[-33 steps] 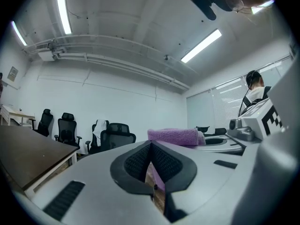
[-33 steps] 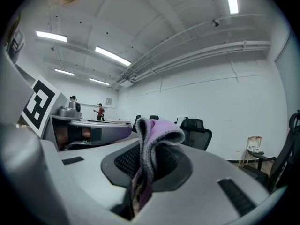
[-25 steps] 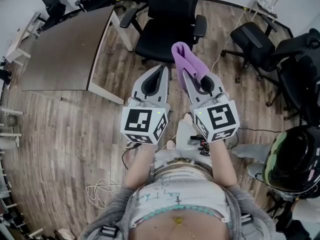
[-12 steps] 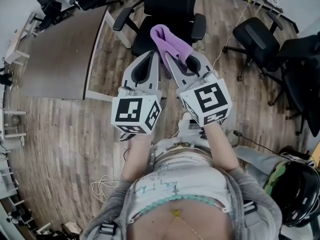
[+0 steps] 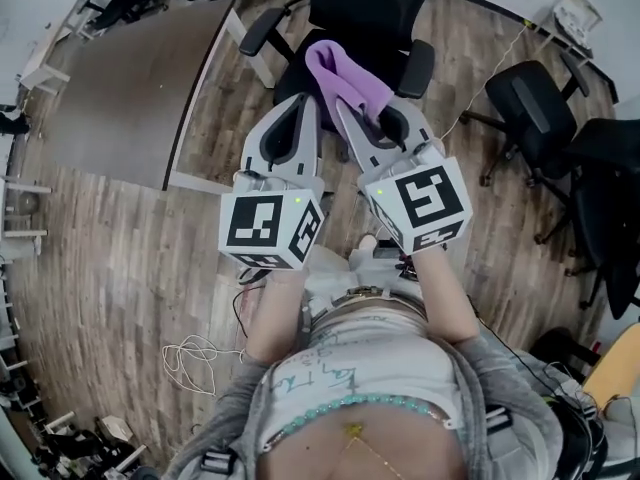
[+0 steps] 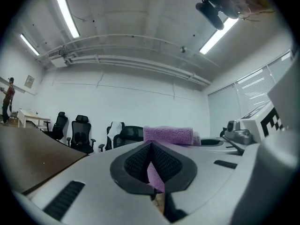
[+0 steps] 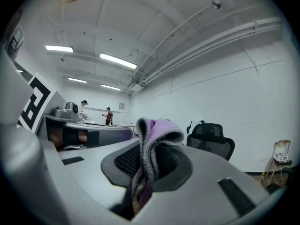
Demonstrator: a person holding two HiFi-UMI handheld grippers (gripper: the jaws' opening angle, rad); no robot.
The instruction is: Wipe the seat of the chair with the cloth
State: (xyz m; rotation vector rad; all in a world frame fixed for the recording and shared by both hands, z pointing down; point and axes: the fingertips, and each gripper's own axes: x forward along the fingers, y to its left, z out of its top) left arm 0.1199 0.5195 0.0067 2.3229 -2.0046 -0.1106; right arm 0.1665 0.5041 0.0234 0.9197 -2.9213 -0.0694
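Observation:
A black office chair stands ahead of me, its seat (image 5: 288,68) just beyond both gripper tips. My right gripper (image 5: 350,113) is shut on a folded purple cloth (image 5: 342,76), which sticks up and forward over the seat. In the right gripper view the cloth (image 7: 152,135) is pinched between the jaws of that gripper (image 7: 145,158). My left gripper (image 5: 308,100) is held beside it, shut, with nothing gripped. In the left gripper view its tips (image 6: 151,146) meet, and the cloth (image 6: 169,135) shows behind them.
A brown table (image 5: 130,78) stands to the left of the chair. More black chairs (image 5: 545,108) crowd the right side. White cable (image 5: 195,353) lies on the wood floor, and a small white device (image 5: 375,253) lies near my feet.
Both grippers and the cloth have come closer to the chair, so the cloth now overlaps the seat. The grips have not changed.

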